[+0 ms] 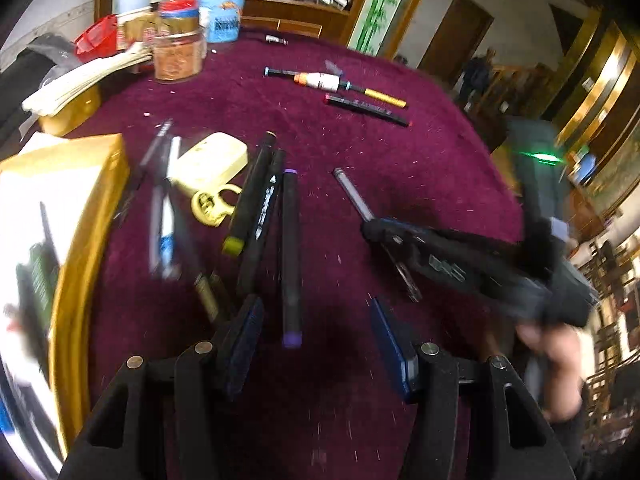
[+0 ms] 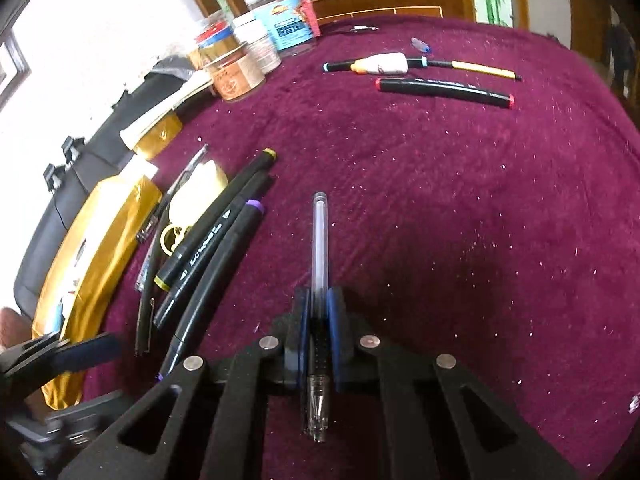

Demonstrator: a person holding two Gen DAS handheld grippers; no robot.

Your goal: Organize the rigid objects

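On the maroon cloth, my right gripper (image 2: 319,312) is shut on a clear gel pen (image 2: 320,240) that sticks out forward between the blue pads. The left wrist view shows the same gripper (image 1: 372,228) and pen (image 1: 352,192) at the right. My left gripper (image 1: 316,340) is open, its pads wide apart above the near end of a purple-capped marker (image 1: 290,252) and not touching it. Beside that marker lie a black marker (image 1: 264,216) and a yellow-capped marker (image 1: 250,196). Farther off lie a red-capped marker (image 2: 444,92), a white glue bottle (image 2: 380,64) and a yellow pen (image 2: 480,70).
A pale yellow padlock (image 1: 212,168) and thin pens (image 1: 162,200) lie left of the markers. A gold box (image 1: 80,200) runs along the left edge. Jars and a bottle (image 2: 256,48) stand at the back left. A person's hand (image 1: 552,352) holds the right gripper.
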